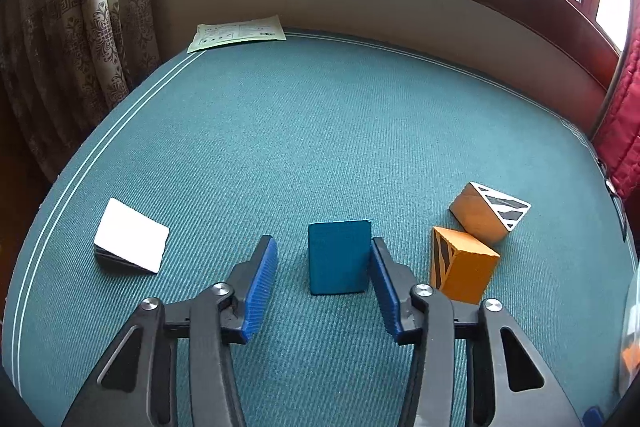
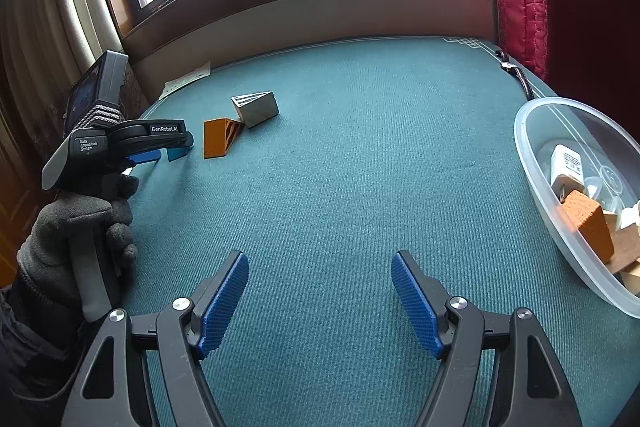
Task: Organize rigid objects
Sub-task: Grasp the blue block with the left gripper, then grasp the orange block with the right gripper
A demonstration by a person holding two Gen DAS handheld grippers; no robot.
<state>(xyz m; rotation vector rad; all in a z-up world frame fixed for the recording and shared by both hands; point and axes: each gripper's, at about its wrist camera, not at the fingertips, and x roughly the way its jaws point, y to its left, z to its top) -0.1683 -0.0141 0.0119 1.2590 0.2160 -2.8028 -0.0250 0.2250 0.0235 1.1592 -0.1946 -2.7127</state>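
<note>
Altogether one teal block [image 1: 338, 257], two orange wedges [image 1: 460, 265], one white-topped wedge [image 1: 130, 241]; left gripper [image 1: 324, 259] spread around the teal block, tilted downward.

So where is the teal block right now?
In the left wrist view the teal block stands on the green cloth between the left hand-held gripper fingers, against the right one, just left of the orange wedge.

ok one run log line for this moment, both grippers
left gripper: open around teal block, right pad touching | right gripper: open, empty | clear bowl: part filled
</note>
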